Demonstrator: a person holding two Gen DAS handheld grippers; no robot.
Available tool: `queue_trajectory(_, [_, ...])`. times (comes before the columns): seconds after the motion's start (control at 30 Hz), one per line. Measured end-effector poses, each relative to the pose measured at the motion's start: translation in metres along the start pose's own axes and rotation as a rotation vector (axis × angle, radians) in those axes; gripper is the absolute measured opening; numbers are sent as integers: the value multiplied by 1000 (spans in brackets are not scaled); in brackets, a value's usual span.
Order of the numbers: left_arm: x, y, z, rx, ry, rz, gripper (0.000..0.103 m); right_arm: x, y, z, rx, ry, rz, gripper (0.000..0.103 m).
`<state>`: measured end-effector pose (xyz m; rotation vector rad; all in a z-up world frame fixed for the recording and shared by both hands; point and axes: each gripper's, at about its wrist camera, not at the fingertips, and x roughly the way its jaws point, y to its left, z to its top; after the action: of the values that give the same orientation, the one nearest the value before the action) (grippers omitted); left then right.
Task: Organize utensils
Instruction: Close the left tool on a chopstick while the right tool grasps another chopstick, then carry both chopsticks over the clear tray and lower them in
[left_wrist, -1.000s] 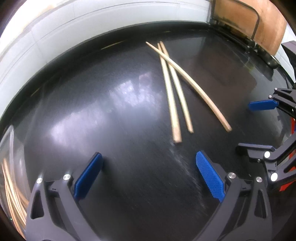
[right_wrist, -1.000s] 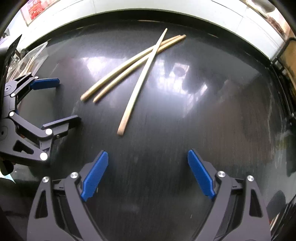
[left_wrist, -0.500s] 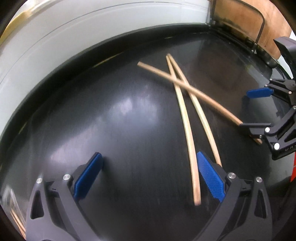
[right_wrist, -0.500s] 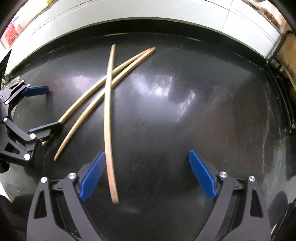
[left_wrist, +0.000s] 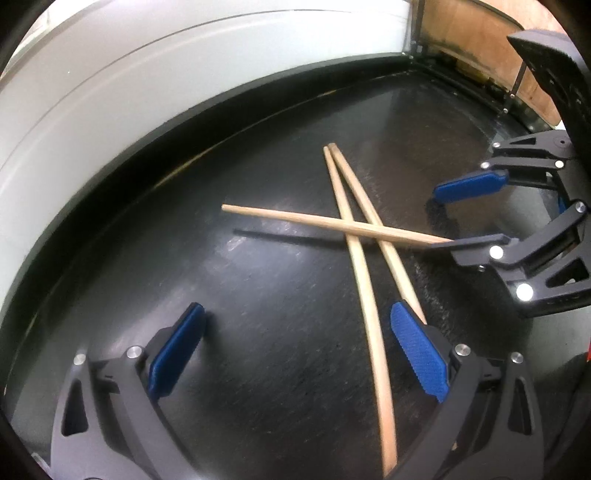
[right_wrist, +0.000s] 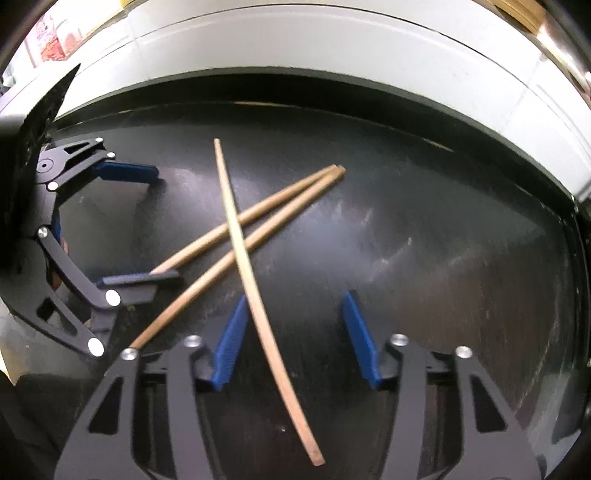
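Chopsticks (left_wrist: 369, 266) crossed on black tabletop (left_wrist: 258, 314).
Right gripper (right_wrist: 291, 332) has just narrowed around the top stick, pads not yet touching; left gripper (left_wrist: 295, 350) wide, now over the pair.

Light falls from above onto my dark, glossy worktop (left_wrist: 258, 314), which throws back pale smeared patches of glare, strongest in my right view to the right of the chopsticks (right_wrist: 240, 236). The crossing chopstick (left_wrist: 332, 225) casts a crisp dark shadow just below itself in my left view. The white wall (left_wrist: 110, 92) beyond is bright, nearly washed out. Both views bulge like a fishbowl, bending straight edges into arcs, with black vignette at the corners. My own blue pads (right_wrist: 231, 339) look soft close up, and the surface grain streaks slightly with motion blur.
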<state>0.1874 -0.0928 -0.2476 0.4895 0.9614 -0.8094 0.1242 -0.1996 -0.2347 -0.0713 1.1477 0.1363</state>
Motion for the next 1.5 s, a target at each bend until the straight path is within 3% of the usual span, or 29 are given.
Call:
queue_trajectory(0.03, [0,-1,1,1,0,-1,95,0,0,1,-4,-3,7,27])
queue_trajectory(0.13, [-2,-9,6,12,-1,-5,81,0,2,2,3,3,25,12])
queue_trajectory(0.2, [-2,-15,9,19,3,-6,75,0,4,1,3,3,27,9])
queue_trajectory(0.3, [-2,-23,13,30,-4,-9,55,-1,3,2,21,4,31,8])
queue_trajectory(0.37, [-3,-25,16,26,0,-5,37,-1,3,1,35,6,31,8])
queue_trajectory(0.53, [-2,-28,20,19,20,-5,8,-4,2,-2,82,13,31,7])
queue_trajectory(0.8, [-8,-31,16,-33,43,6,6,-20,-1,-4,147,-12,34,7])
queue_trajectory(0.97, [-25,-27,12,-120,51,34,6,-42,-2,-3,202,-46,57,7])
queue_trajectory(1.23, [-93,-23,-1,-317,12,91,6,-90,16,-7,209,-84,116,7])
queue_trajectory(1.4, [-139,-22,-19,-398,-32,161,6,-118,45,-6,156,-102,188,7])
queue_trajectory(1.5, [-169,-11,-40,-502,-48,209,6,-128,70,0,112,-92,246,7])
